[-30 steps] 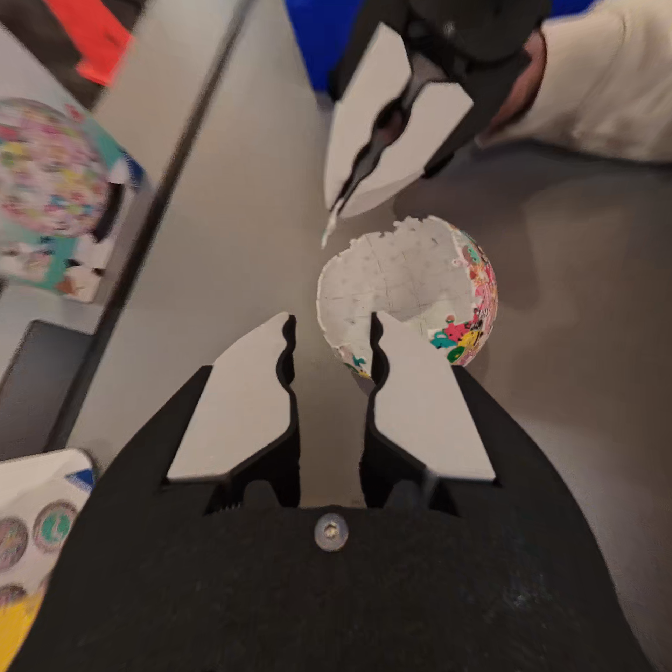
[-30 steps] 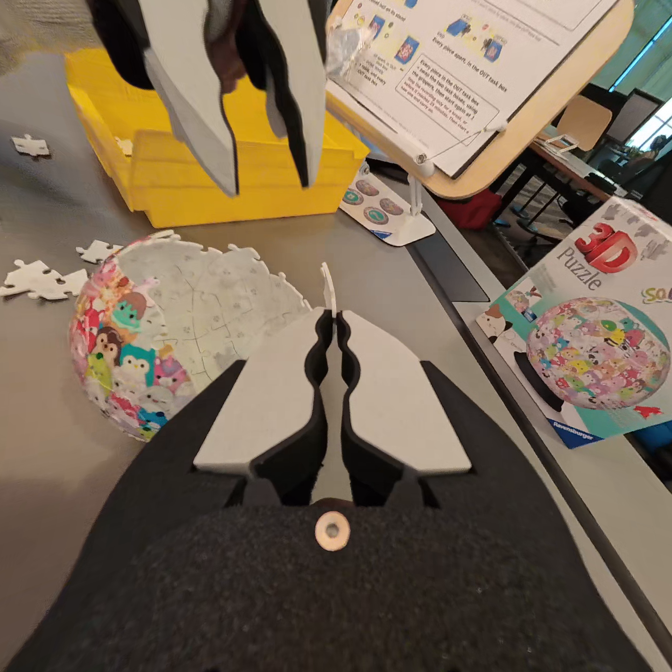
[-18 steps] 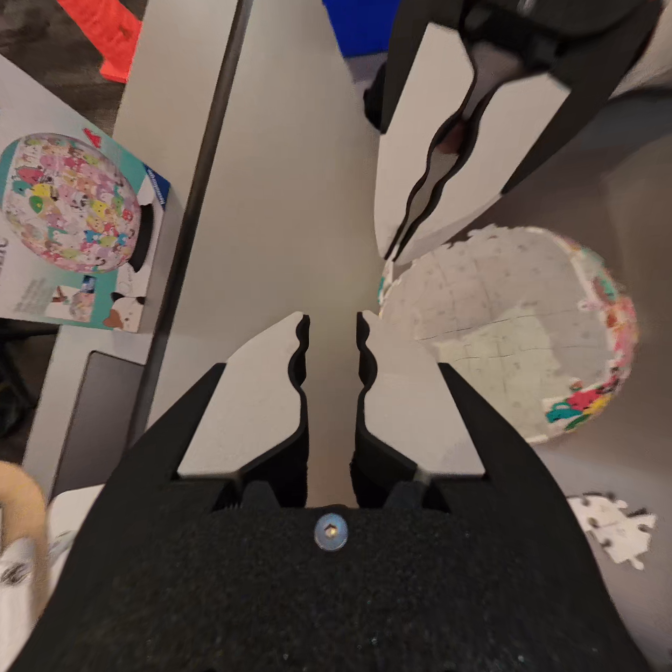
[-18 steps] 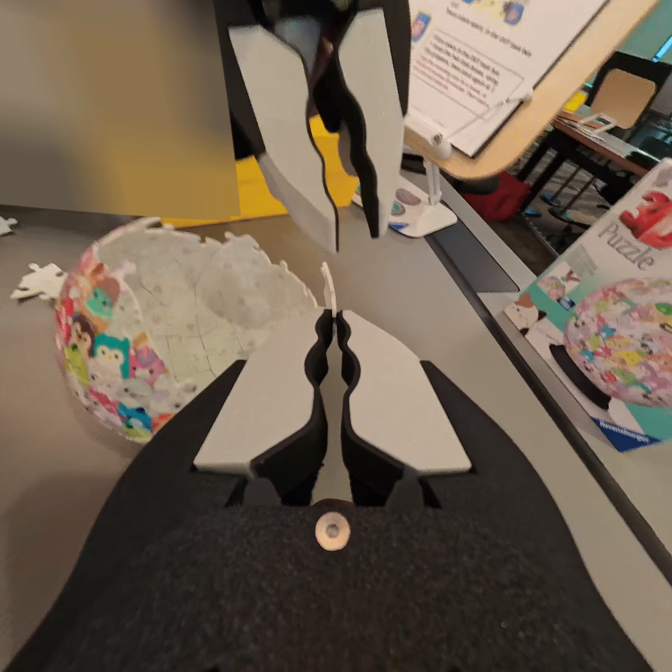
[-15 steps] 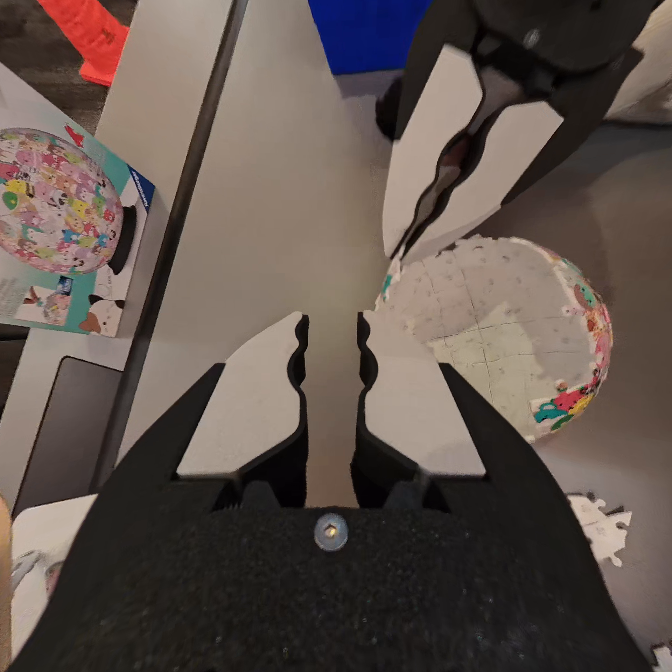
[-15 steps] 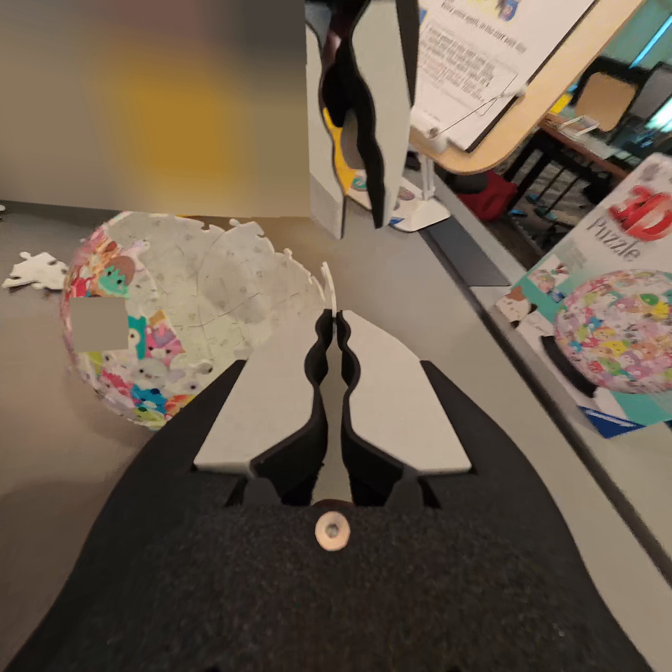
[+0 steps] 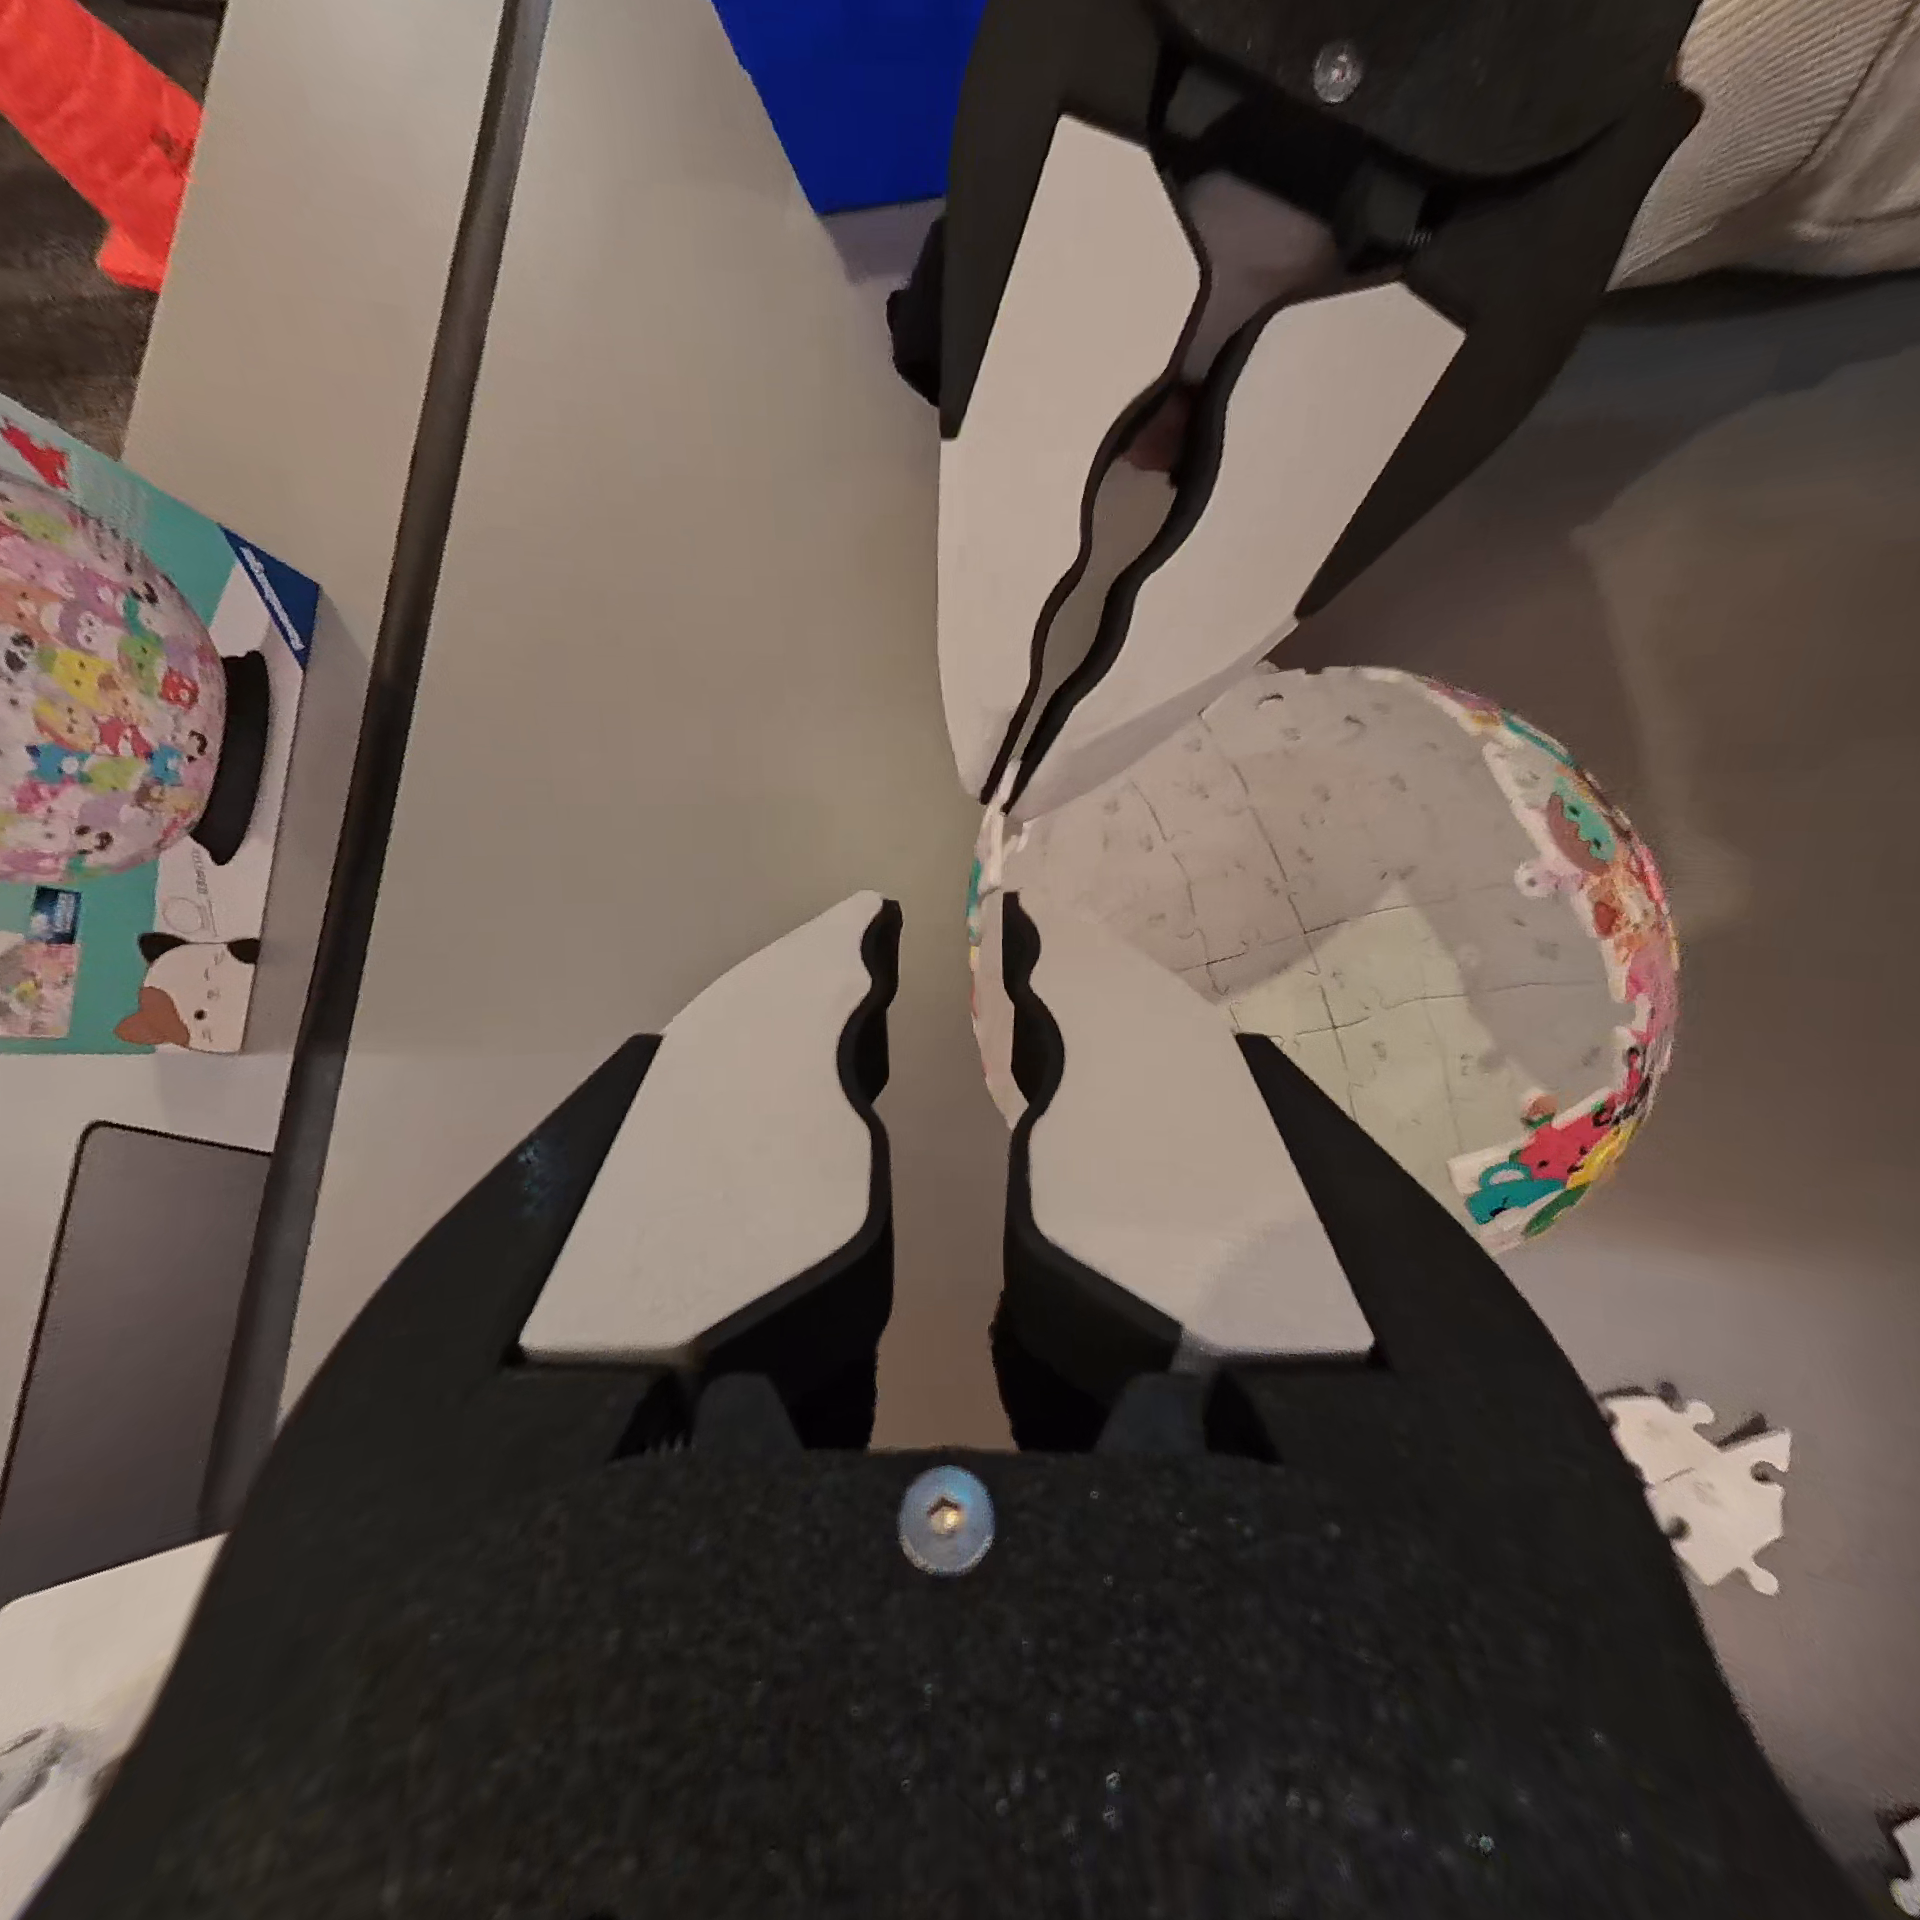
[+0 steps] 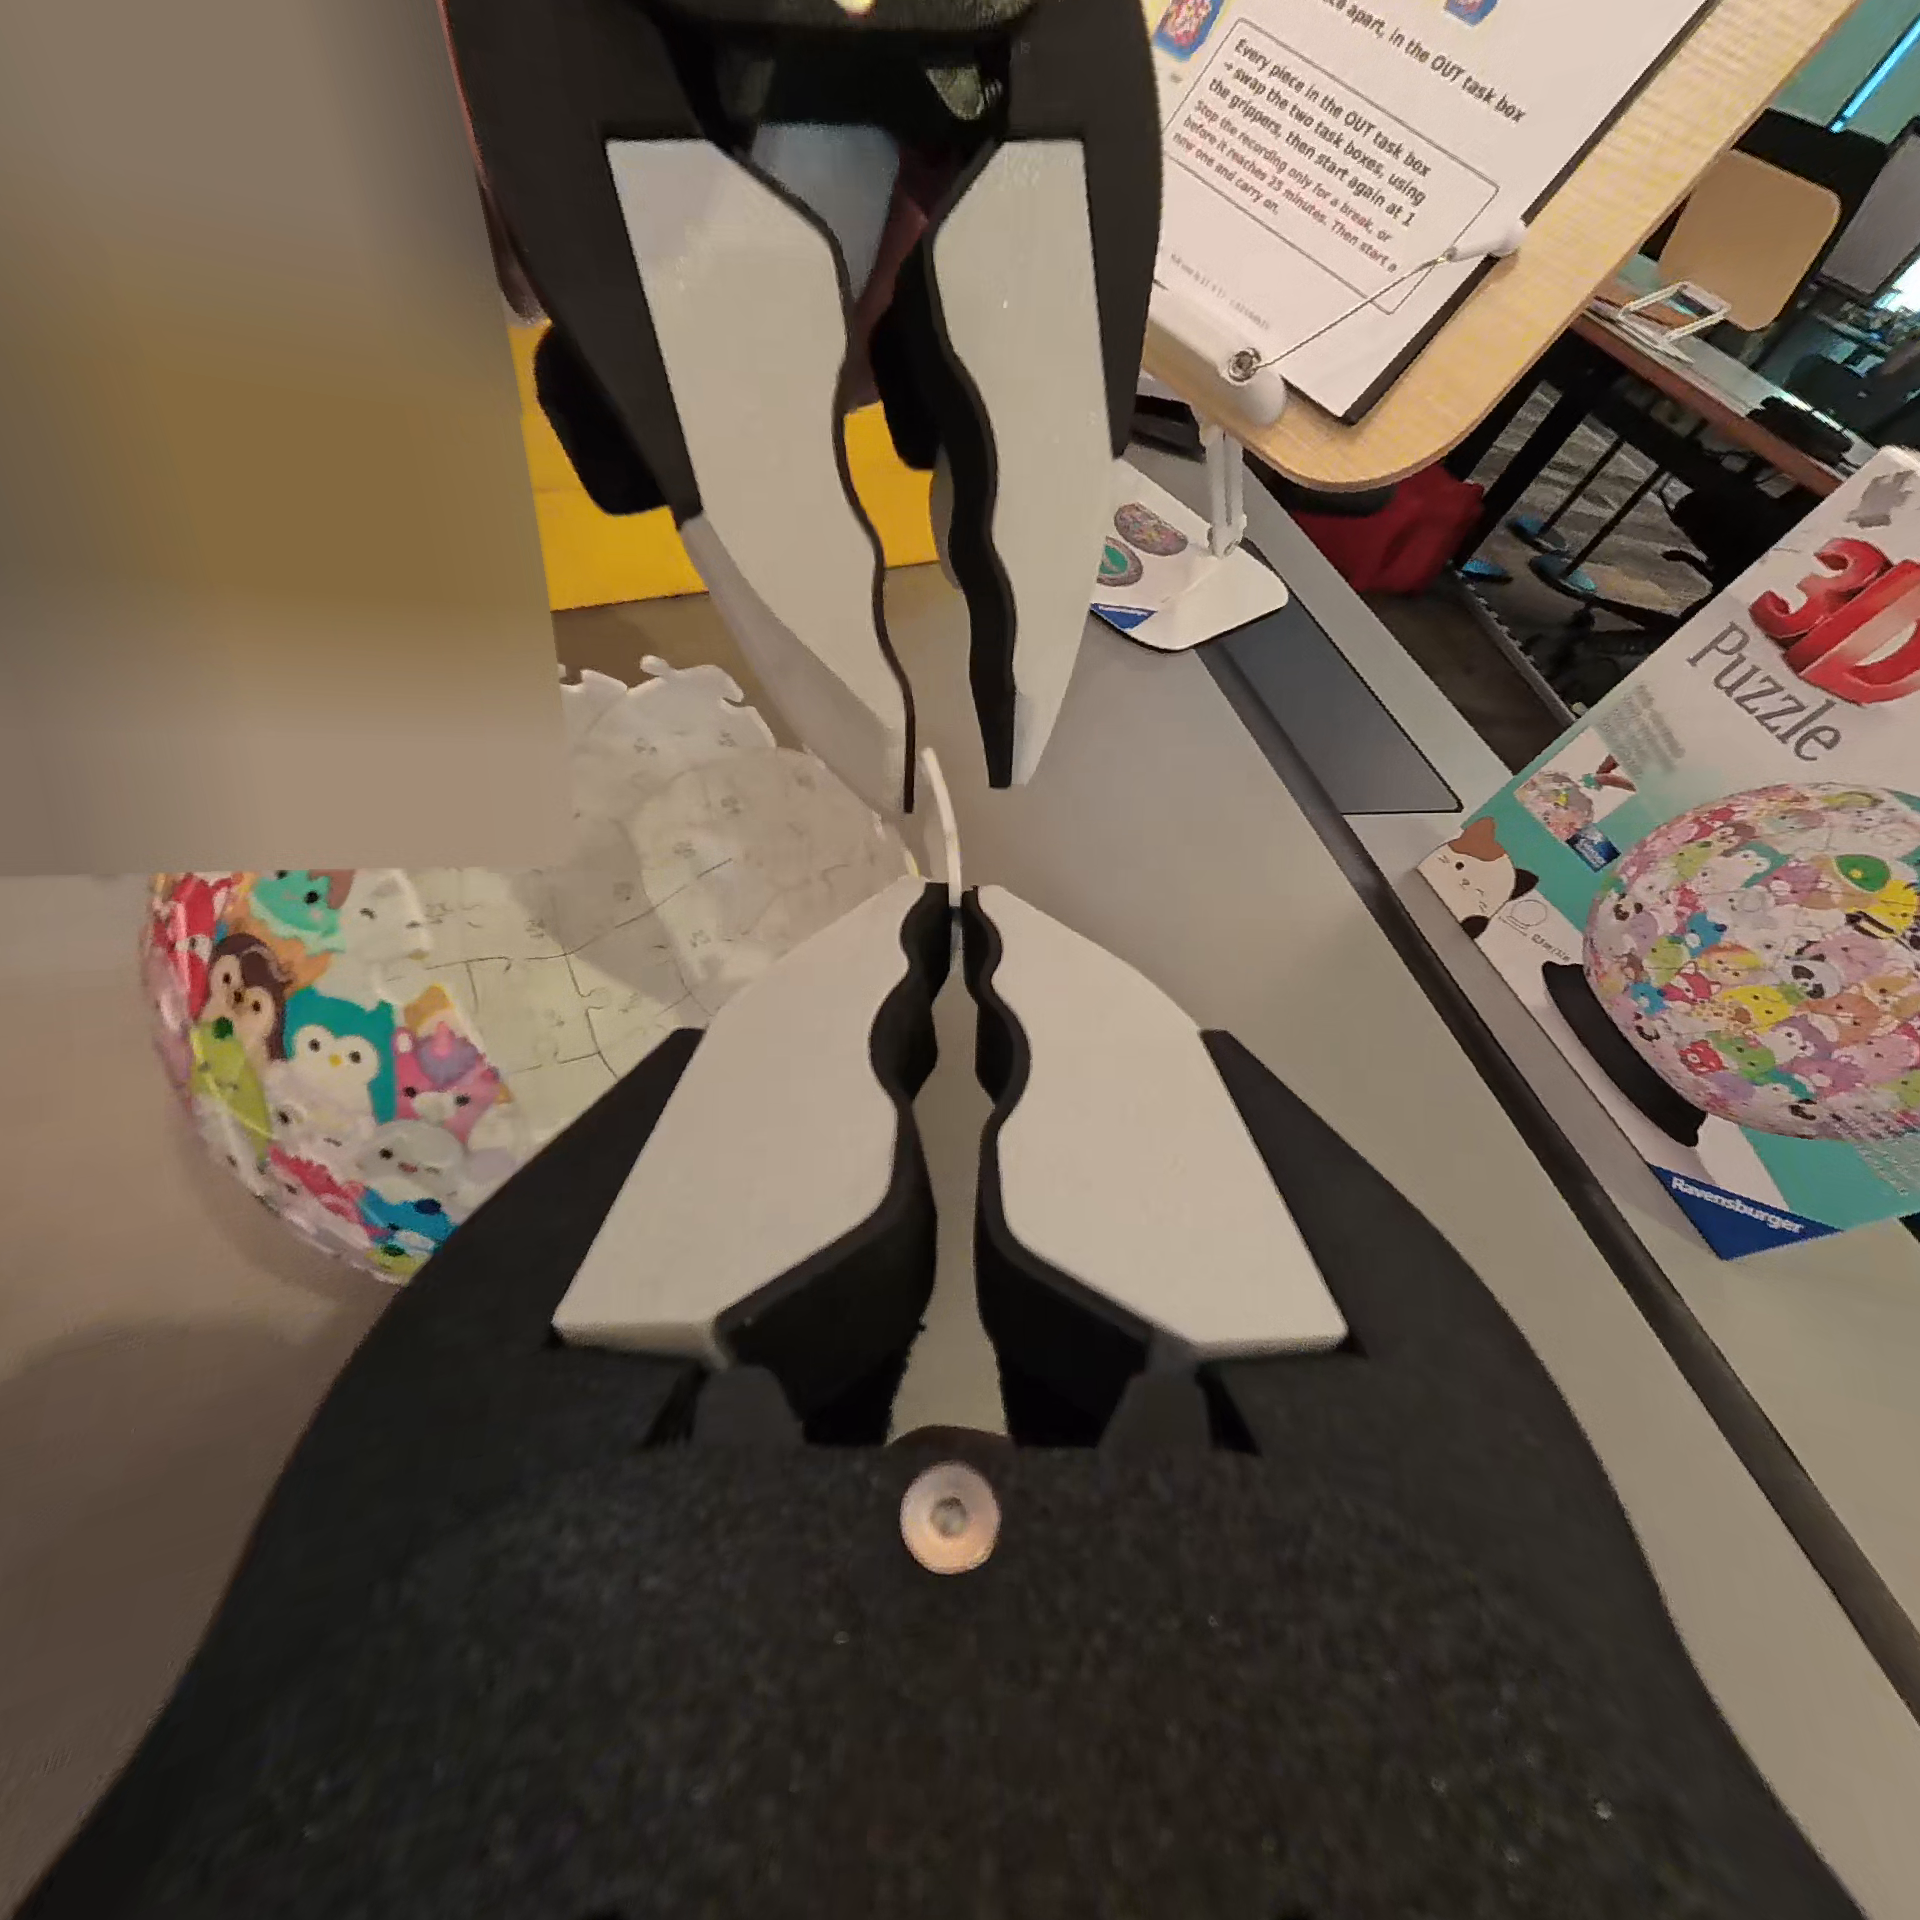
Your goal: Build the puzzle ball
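Observation:
The half-built puzzle ball [image 7: 1351,935] lies on the grey table as an open shell, white inside and with colourful cartoon prints outside [image 8: 312,1060]. My right gripper [image 8: 958,899] is shut on a thin white puzzle piece [image 8: 943,821], held upright beside the shell's rim. In the left wrist view it comes down from the top [image 7: 1003,795] with the piece [image 7: 995,831] at its tips. My left gripper [image 7: 943,909] is open with a narrow gap. In the right wrist view it hangs tip to tip over the right one [image 8: 951,795], its fingertips on either side of the piece's top edge.
The puzzle's box [image 8: 1714,935] lies past the dark table seam [image 7: 395,675], also in the left wrist view [image 7: 104,779]. Loose white pieces [image 7: 1704,1496] lie by the shell. A yellow bin [image 8: 613,520] and an instruction sheet on a stand [image 8: 1351,156] stand behind.
The two grippers have come together tip to tip. My left gripper's gap has narrowed and now brackets the piece's top. The right gripper still holds the piece.

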`<state>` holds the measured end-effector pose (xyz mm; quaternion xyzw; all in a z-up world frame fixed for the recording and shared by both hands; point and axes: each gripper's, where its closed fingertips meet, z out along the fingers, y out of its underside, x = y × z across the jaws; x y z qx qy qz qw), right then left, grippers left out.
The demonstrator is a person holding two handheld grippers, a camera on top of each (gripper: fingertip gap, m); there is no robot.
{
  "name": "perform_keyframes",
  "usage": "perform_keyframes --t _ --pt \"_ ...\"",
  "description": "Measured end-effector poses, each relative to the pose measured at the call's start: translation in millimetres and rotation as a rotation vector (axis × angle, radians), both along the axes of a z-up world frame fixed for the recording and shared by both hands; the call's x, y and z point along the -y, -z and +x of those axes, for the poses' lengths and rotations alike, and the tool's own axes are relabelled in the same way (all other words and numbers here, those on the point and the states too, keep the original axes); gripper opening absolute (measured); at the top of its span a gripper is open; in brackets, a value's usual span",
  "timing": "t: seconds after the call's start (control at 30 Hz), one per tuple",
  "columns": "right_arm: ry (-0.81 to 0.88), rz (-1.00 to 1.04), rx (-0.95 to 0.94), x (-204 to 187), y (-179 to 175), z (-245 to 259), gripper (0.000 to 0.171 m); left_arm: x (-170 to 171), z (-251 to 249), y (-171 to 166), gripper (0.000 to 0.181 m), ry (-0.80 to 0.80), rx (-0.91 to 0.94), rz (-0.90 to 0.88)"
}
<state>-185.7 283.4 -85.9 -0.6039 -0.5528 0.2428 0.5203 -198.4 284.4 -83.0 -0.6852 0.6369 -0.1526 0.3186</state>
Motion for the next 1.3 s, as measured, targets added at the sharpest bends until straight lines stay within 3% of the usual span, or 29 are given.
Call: perform_keyframes --t 0.77,1.3 --pt "-0.038 0.04 0.019 0 12 -7 0.002 3 -6 22 0.011 0.03 -0.121 0.015" --pt "-0.032 0.137 0.012 -5 11 -7 0.002 3 -5 23 0.007 0.038 -0.098 -0.03"
